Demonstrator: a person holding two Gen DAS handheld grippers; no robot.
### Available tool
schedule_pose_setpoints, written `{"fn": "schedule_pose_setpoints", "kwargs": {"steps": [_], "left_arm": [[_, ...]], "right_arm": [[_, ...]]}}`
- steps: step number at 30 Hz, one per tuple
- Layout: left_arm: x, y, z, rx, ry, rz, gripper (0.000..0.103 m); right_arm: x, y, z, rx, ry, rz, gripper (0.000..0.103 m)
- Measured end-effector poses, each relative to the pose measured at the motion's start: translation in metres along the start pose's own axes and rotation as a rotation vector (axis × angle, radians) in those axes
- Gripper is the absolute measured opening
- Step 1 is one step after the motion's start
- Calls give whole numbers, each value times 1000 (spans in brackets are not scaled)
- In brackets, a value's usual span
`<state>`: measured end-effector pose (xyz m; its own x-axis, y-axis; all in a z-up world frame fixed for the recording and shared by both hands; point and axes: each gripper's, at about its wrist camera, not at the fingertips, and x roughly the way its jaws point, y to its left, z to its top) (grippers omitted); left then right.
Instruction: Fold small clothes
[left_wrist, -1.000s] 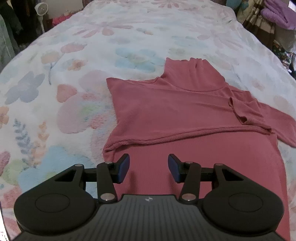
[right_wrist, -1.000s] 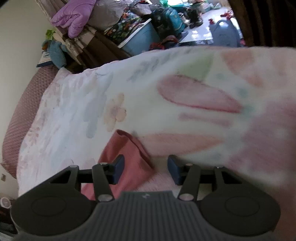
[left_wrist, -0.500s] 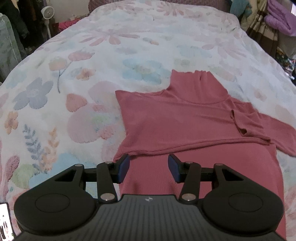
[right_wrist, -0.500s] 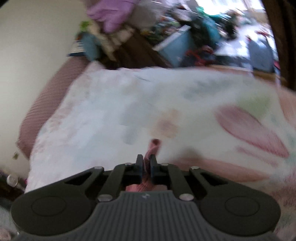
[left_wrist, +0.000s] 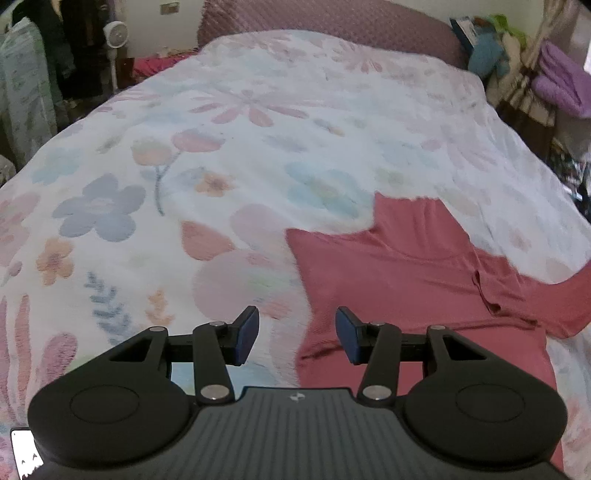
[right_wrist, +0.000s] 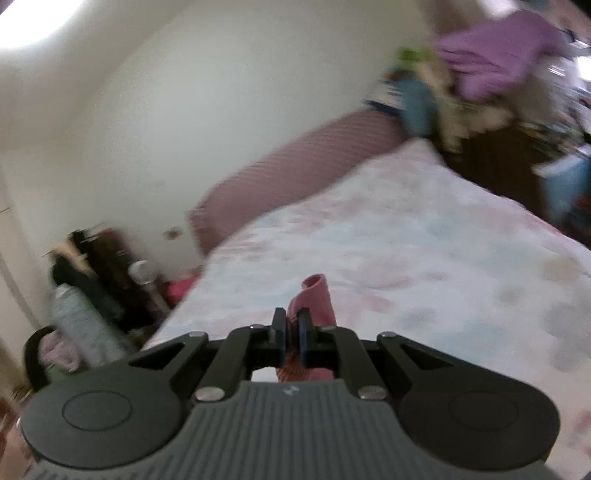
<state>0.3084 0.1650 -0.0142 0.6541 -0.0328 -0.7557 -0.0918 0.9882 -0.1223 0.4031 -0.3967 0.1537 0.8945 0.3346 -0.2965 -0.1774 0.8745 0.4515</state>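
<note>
Pink top (left_wrist: 406, 273) lies flat on the floral bedspread (left_wrist: 258, 147), at about 3–4 o'clock in the left wrist view, collar toward 12, one sleeve already folded across the chest, the other sleeve trailing off toward 3.

R gripper (right_wrist: 291, 332): jaws pinched tight on a bunched bit of the pink fabric, w/ a tuft sticking up past the tips toward 12; looks like that far sleeve end, but can't confirm which part. View is blurred and aimed at wall and headboard (right_wrist: 295, 162), so the cloth is likely off the bed.

L gripper (left_wrist: 295, 338): jaws roughly half apart, nothing between them, hovering over the top's left edge at about 6 o'clock; not touching cloth as far as I can tell.

Step in hand, my read: carry sleeve across the body. To do well: keep the pinch firm, sweep low and slow so the fabric doesn't drag the rest, lay it parallel to the first fold, then let go. L could pin the body near the hem.

No readable writing or brands; small logo mark on each gripper body, illegible.
</note>
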Motion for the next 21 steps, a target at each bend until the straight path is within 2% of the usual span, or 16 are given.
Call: {"fn": "schedule_pose_setpoints", "kwargs": {"steps": [5, 9, 12, 15, 21], "left_arm": [[-7, 25, -3, -39, -24, -26, 56], [-6, 44, -5, -77, -27, -42, 56], [-3, 54, -7, -98, -26, -54, 56], [1, 58, -8, -104, -22, -61, 56], [13, 61, -11, -119, -5, -76, 56]], "right_arm": [[53, 116, 10, -74, 29, 132, 1], [100, 184, -15, -86, 103, 188, 1], [139, 217, -54, -77, 190, 221, 1], [181, 234, -108, -62, 299, 235, 1], [247, 234, -221, -24, 502, 214, 1]]}}
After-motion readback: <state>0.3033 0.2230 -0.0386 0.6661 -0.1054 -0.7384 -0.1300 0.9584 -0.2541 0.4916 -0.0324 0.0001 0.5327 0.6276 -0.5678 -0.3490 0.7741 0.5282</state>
